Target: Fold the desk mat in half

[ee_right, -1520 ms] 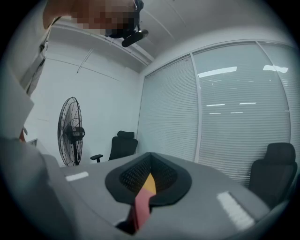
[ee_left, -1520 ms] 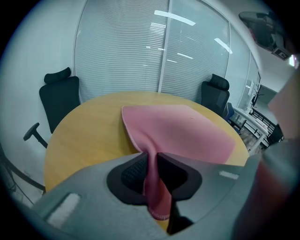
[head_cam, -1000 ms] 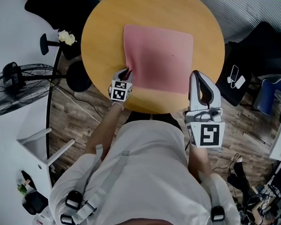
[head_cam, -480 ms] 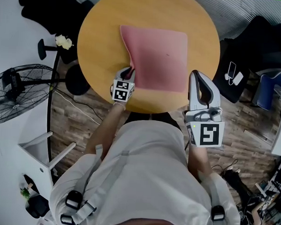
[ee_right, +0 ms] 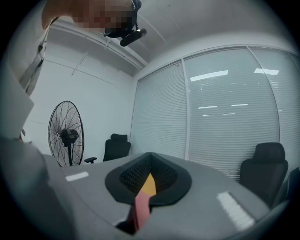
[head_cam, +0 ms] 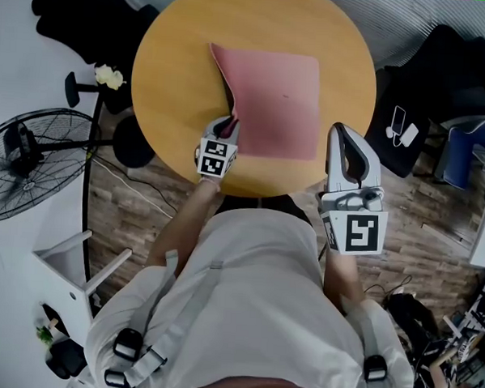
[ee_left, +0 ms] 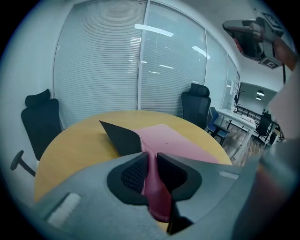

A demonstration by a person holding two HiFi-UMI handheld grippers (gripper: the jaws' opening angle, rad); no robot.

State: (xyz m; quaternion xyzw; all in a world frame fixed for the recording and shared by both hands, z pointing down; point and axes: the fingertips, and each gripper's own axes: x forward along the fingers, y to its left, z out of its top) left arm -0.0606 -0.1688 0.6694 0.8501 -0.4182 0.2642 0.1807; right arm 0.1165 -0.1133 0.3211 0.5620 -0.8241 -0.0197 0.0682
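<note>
A pink desk mat [head_cam: 276,102] lies on the round wooden table [head_cam: 176,72]. My left gripper [head_cam: 230,125] is shut on its near left corner and holds that corner up off the wood. In the left gripper view the pink sheet [ee_left: 173,143] runs between the jaws [ee_left: 151,164], and the raised left edge shows its dark underside [ee_left: 119,136]. My right gripper [head_cam: 337,131] hovers above the table's near right edge, just right of the mat. Its jaws [ee_right: 149,176] stand shut with nothing held; only slivers of pink and yellow show through the slit.
A standing fan [head_cam: 25,157] and a white stand [head_cam: 69,253] are on the floor to the left. Black office chairs stand at the far left [head_cam: 82,10] and right [head_cam: 452,70], the right one carrying small white items [head_cam: 404,133]. Blinds cover the glass wall beyond.
My left gripper has shifted a little to the right with the corner, and the mat's left edge stands higher and curls further inward. The right gripper has stayed where it was.
</note>
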